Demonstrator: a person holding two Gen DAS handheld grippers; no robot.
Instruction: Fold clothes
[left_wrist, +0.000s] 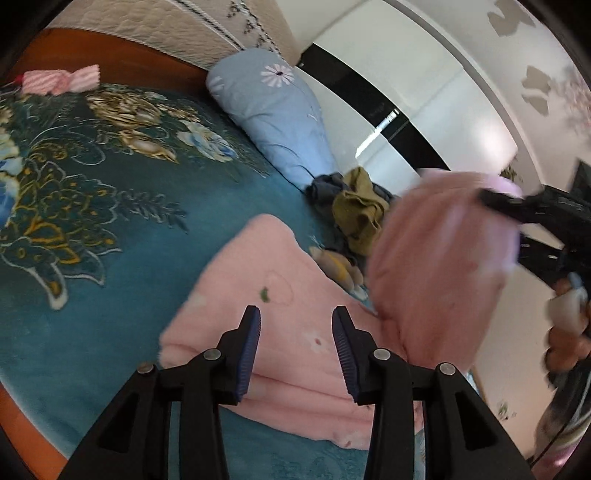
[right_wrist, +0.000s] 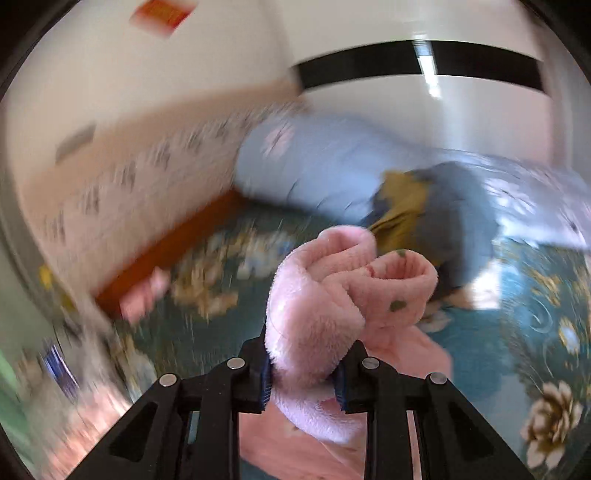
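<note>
A pink fleece garment (left_wrist: 280, 332) lies partly flat on the teal floral bedspread (left_wrist: 110, 229). My left gripper (left_wrist: 297, 328) hovers over its flat part, open, with nothing pinched between the blue pads. The garment's right side is lifted in a blurred hanging fold (left_wrist: 436, 258), and my right gripper (left_wrist: 495, 201) holds its top edge. In the right wrist view my right gripper (right_wrist: 304, 373) is shut on a bunched roll of the pink fleece (right_wrist: 332, 306), raised above the bed; more of the garment lies beneath it.
A light-blue flowered pillow (left_wrist: 273, 110) leans at the headboard. A heap of olive and grey clothes (left_wrist: 354, 210) lies beside it. A pink striped item (left_wrist: 62, 79) rests at the far left edge. A white wardrobe (left_wrist: 424, 122) stands behind. A person's hand (left_wrist: 569, 332) is at right.
</note>
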